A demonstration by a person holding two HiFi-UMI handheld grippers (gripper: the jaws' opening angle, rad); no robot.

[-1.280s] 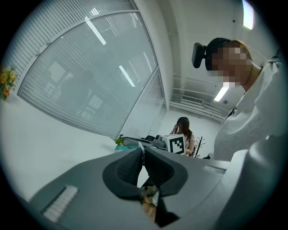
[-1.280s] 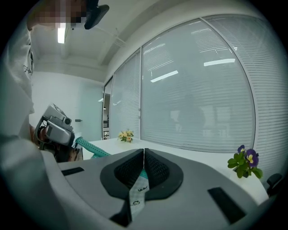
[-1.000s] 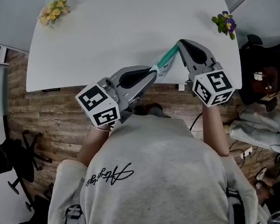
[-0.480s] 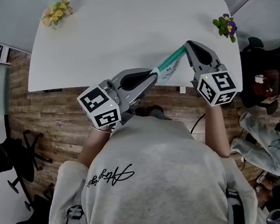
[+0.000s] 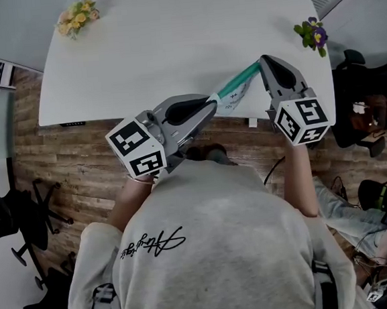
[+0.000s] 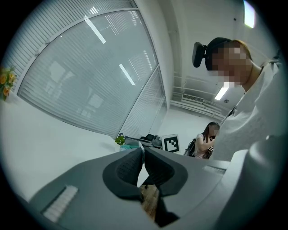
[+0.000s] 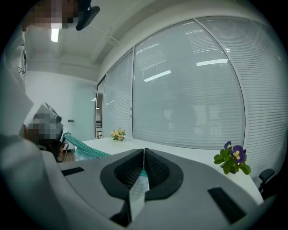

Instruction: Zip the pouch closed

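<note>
With the pouch point(image 5: 234, 92) clamped taut over the desk point(image 5: 170, 38) by left tool point(image 5: 210, 102) and right tool point(image 5: 263, 62), zipping is judged under way; a steady pull is needed next.

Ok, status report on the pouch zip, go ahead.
Left gripper shut on one end of the pouch. Right gripper shut on the other end. Pouch stretched between them over the table edge. Nothing in the way.

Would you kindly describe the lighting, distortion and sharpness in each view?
Head view: soft, even light; the white table is nearly washed out, its edges bowed by the lens. Left gripper view: fisheye circle, black corners, ceiling lights streaked across the glass wall. Right gripper view: same fisheye and streaks; the purple flower looks sharp.
</note>
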